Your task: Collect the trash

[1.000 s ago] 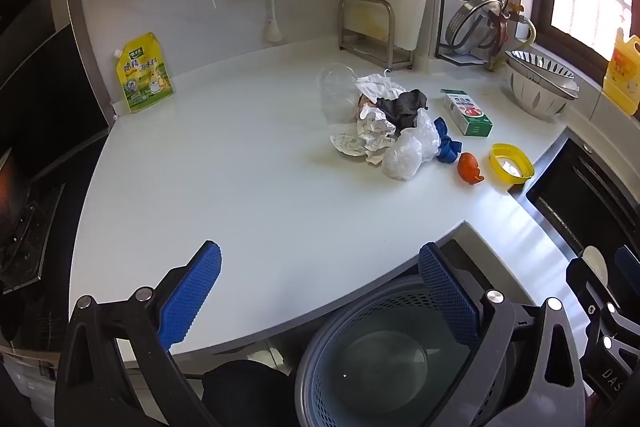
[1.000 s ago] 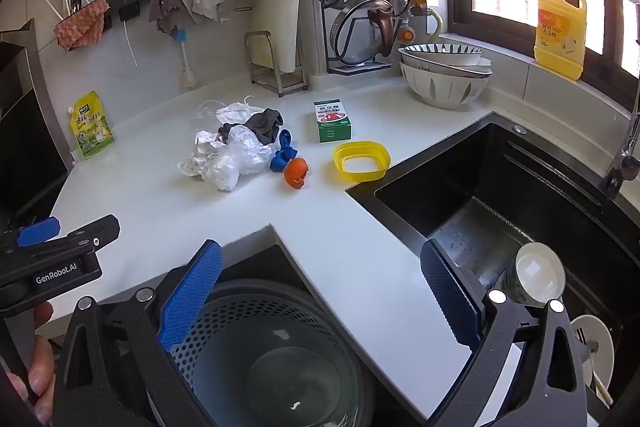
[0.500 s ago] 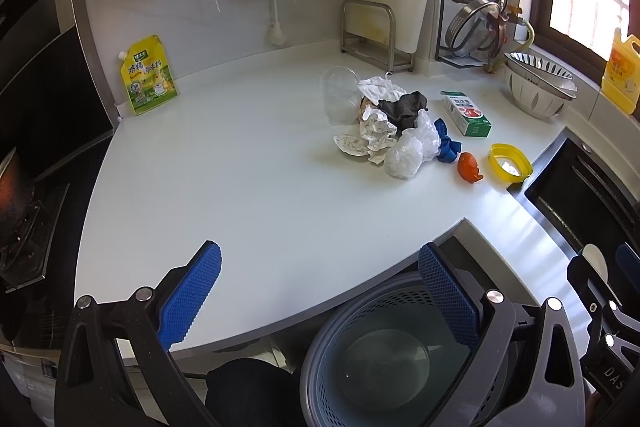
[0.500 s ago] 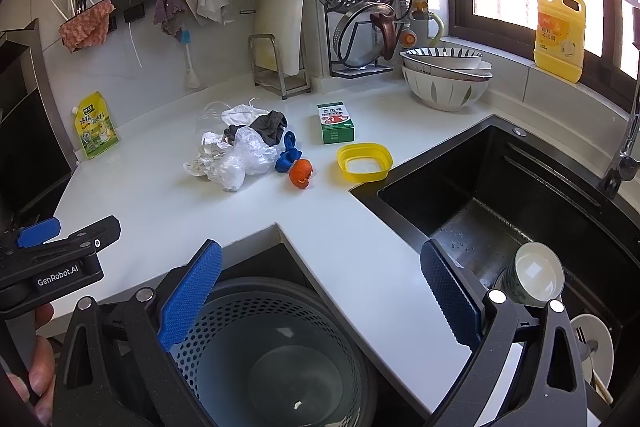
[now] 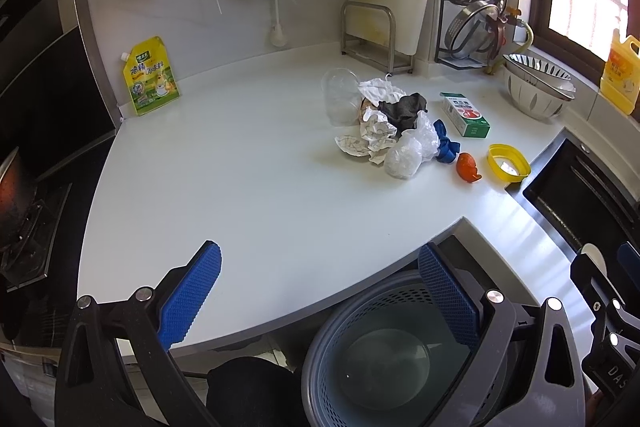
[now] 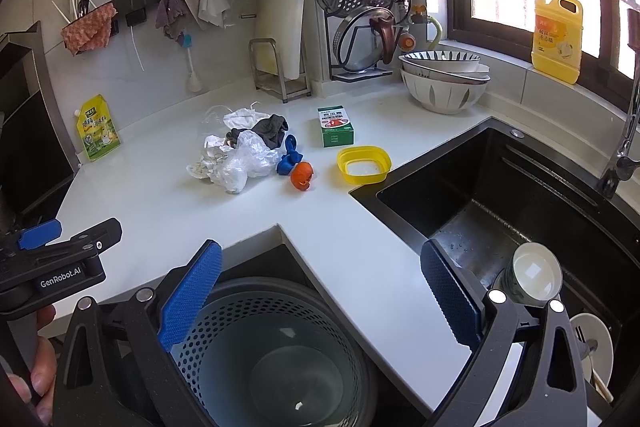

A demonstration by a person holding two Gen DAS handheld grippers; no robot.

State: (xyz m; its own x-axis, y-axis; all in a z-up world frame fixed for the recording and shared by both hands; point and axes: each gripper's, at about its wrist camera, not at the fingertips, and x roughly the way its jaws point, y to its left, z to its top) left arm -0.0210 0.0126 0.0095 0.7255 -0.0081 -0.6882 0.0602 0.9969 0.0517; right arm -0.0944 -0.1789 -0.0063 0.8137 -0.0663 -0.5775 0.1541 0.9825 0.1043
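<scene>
Trash lies in a loose heap near the middle of the white counter (image 5: 240, 167), toward its back edge: a clear plastic cup (image 5: 340, 101), crumpled white paper (image 5: 374, 137), a dark grey rag (image 5: 404, 109), a clear plastic bag (image 5: 410, 155) and a blue scrap (image 5: 445, 146) touching the bag's side. Just beside the blue scrap sits an orange peel (image 5: 466, 167), then a yellow lid (image 5: 508, 163) near the counter edge by the black sink (image 6: 500, 195). A green carton (image 5: 466, 115) lies behind them, apart from the heap.

Below the counter's notched front edge stands a grey perforated bin (image 6: 280, 347), seemingly empty but for a small white fleck.

Left claw (image 5: 320, 301) hangs over the front edge, its blue pads spread wide and holding nothing. Right claw (image 6: 320, 301) hovers above the bin, likewise released and empty. A yellow pouch (image 5: 152, 77) leans at the counter's back left corner.
</scene>
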